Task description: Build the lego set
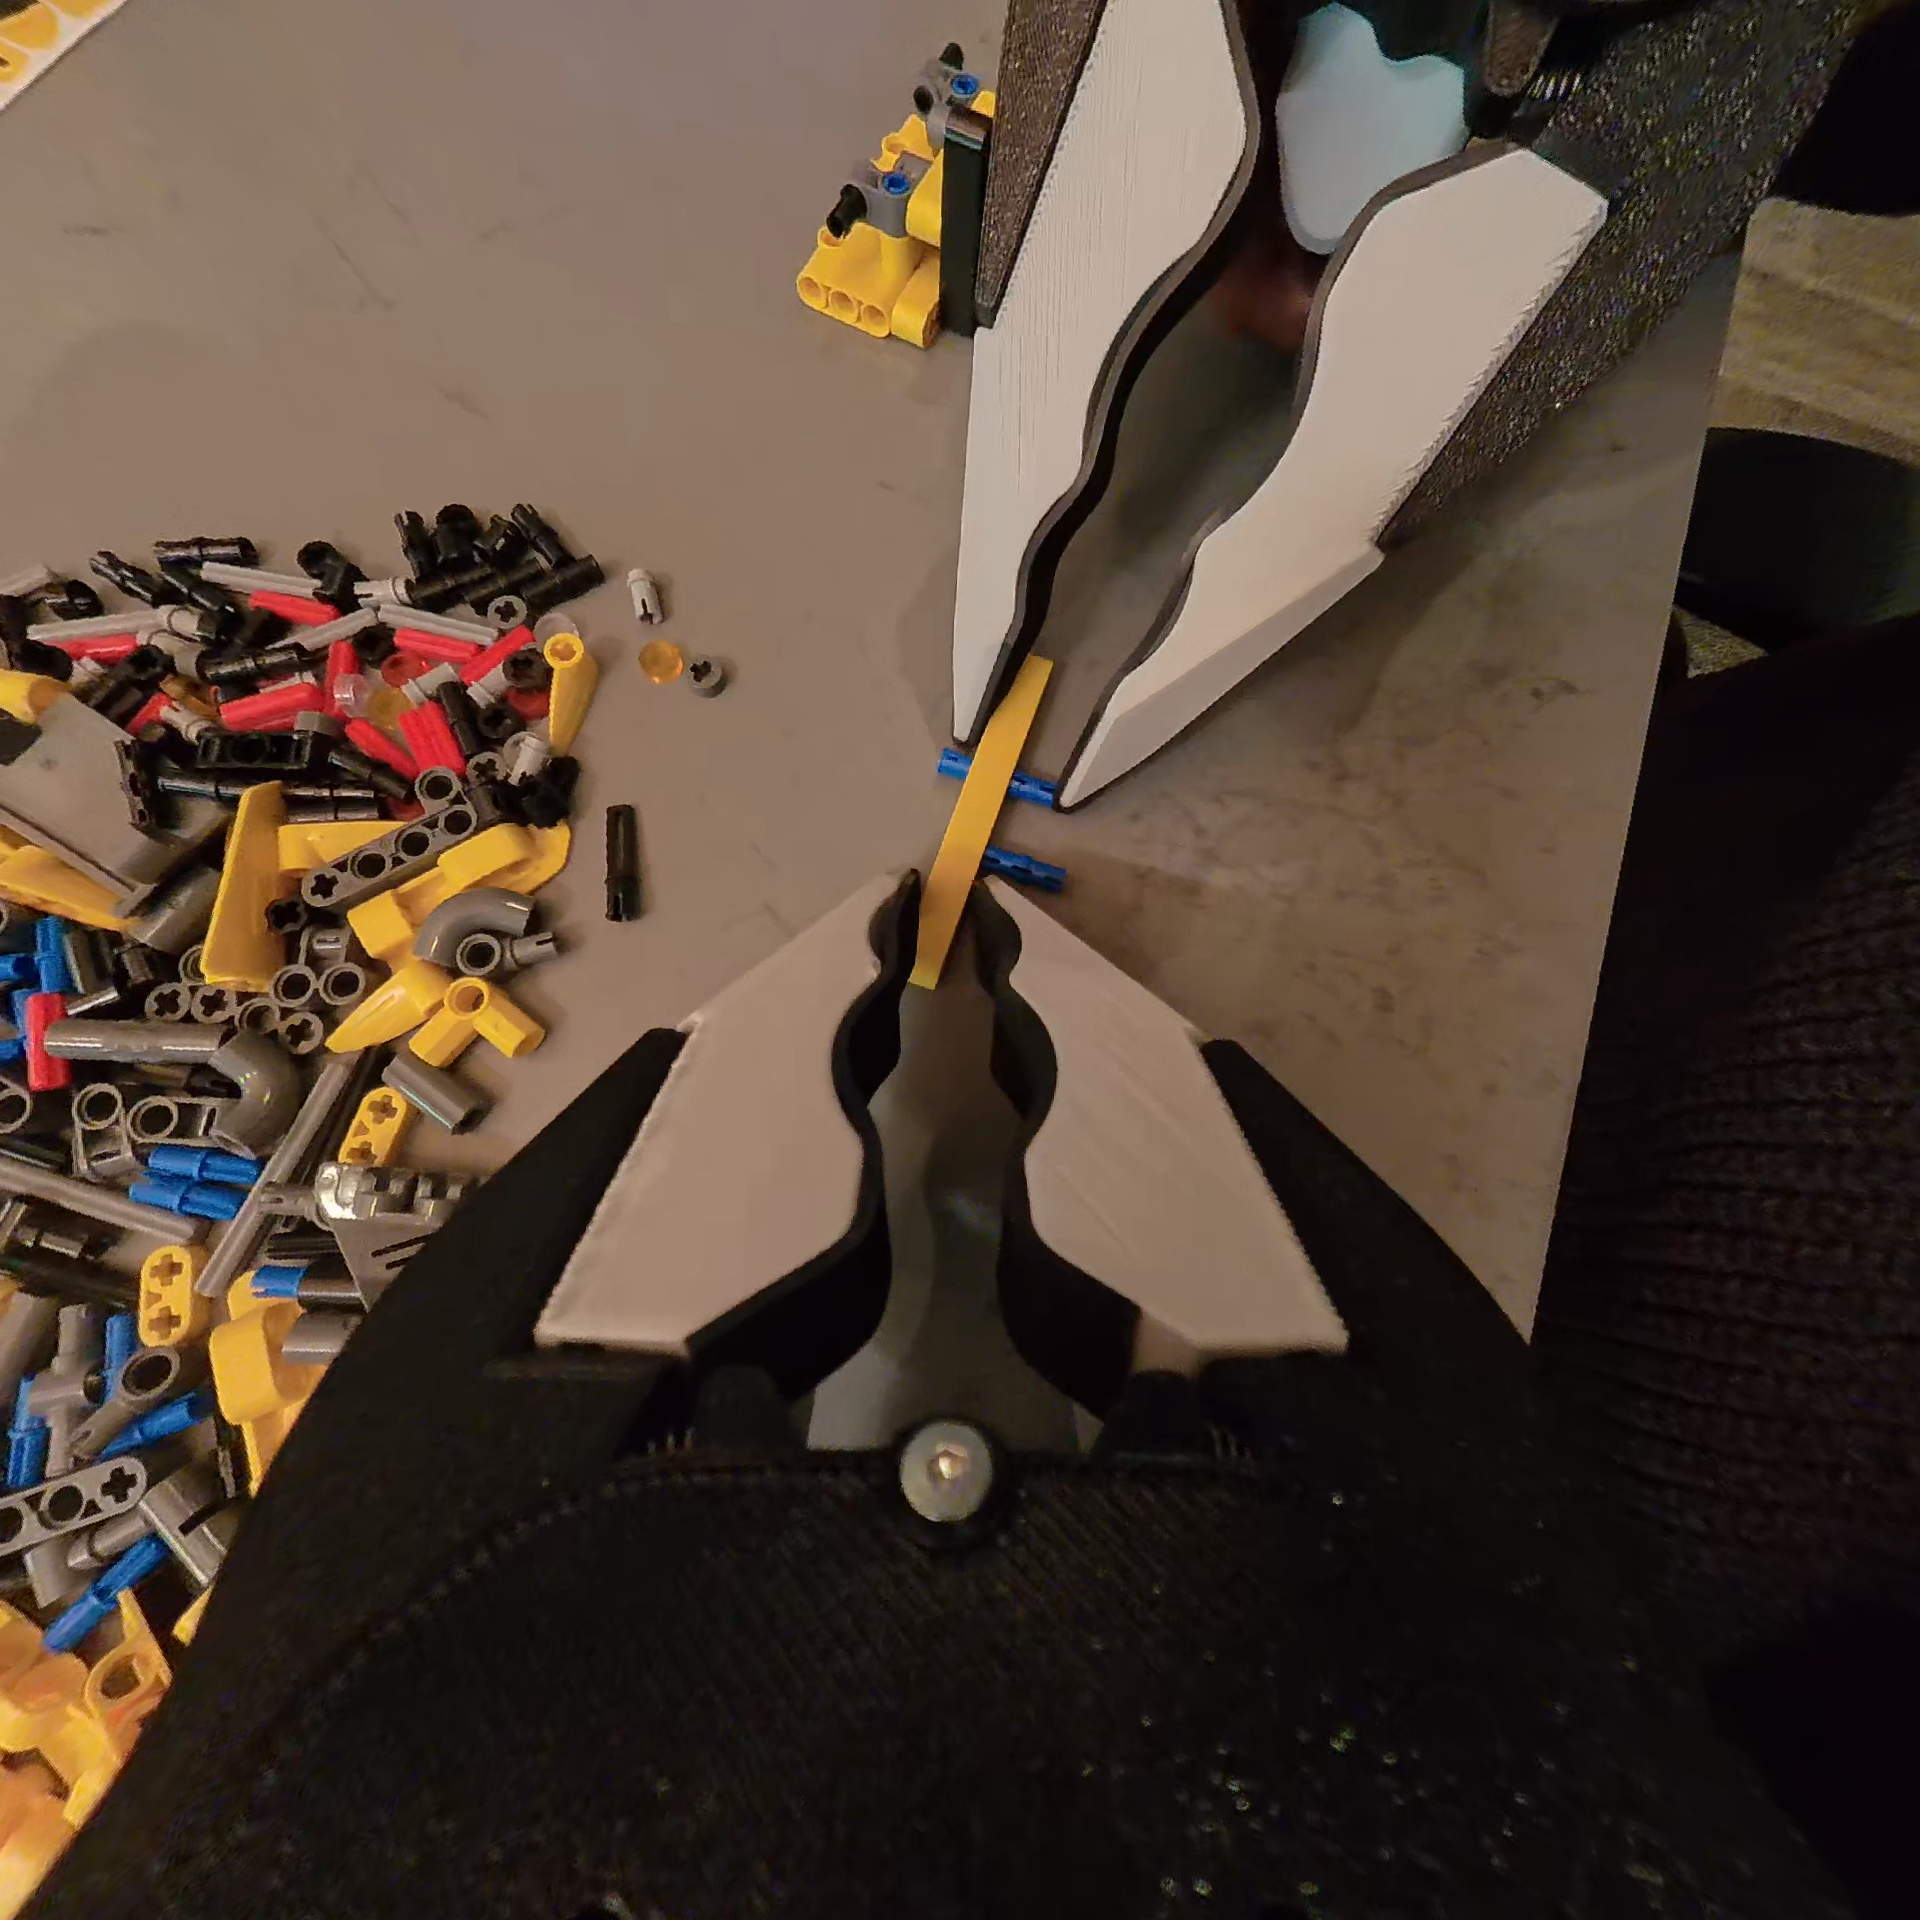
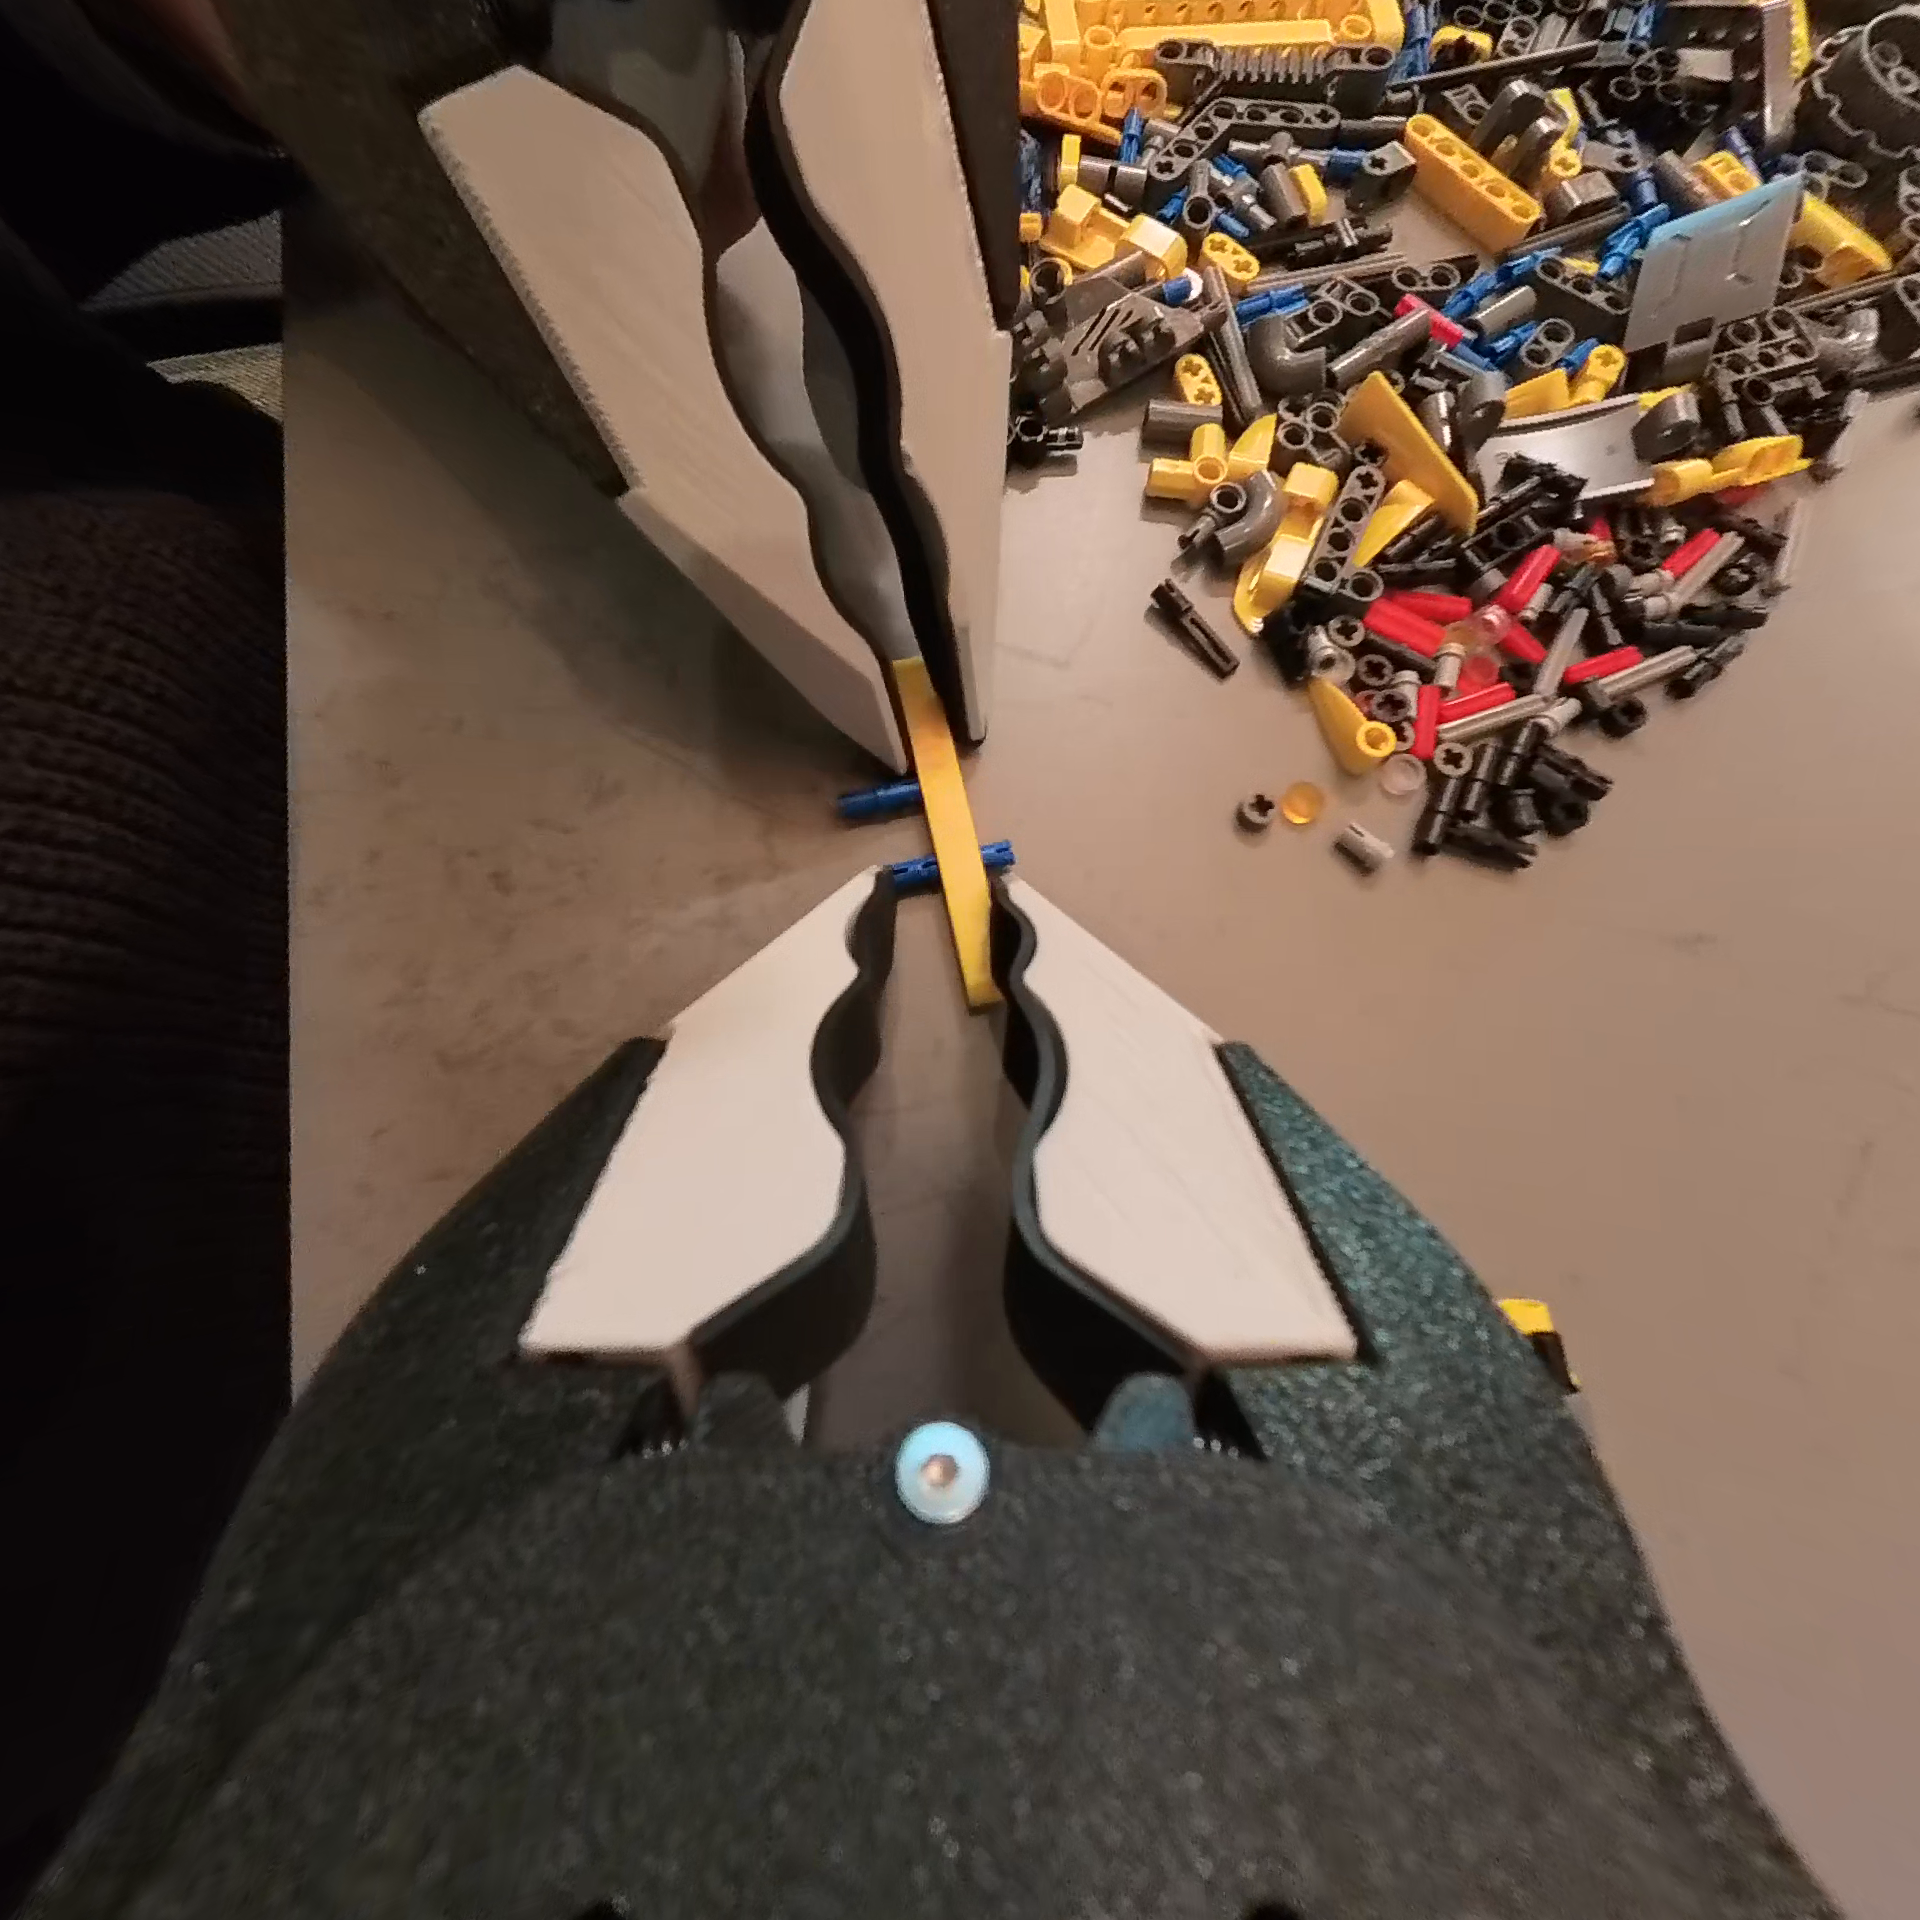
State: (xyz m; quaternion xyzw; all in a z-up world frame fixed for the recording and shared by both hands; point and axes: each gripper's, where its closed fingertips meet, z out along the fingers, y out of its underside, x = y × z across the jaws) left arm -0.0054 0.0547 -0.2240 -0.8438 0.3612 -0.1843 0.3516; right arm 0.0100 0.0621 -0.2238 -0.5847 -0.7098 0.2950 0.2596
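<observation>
The left hand-held gripper (image 1: 945, 894) was pinched on the near end of a thin yellow beam (image 1: 982, 821), held just inside the surface's (image 1: 520, 364) near edge. The right hand-held gripper (image 2: 940, 883) stood slightly parted around the other end, touching only 1 finger, it seemed. 2 blue pins (image 1: 1023, 787) crossed the beam. It looked light, stiff and smooth, best gripped flat at its ends. A loose parts pile (image 1: 260, 883) lay beside.
</observation>
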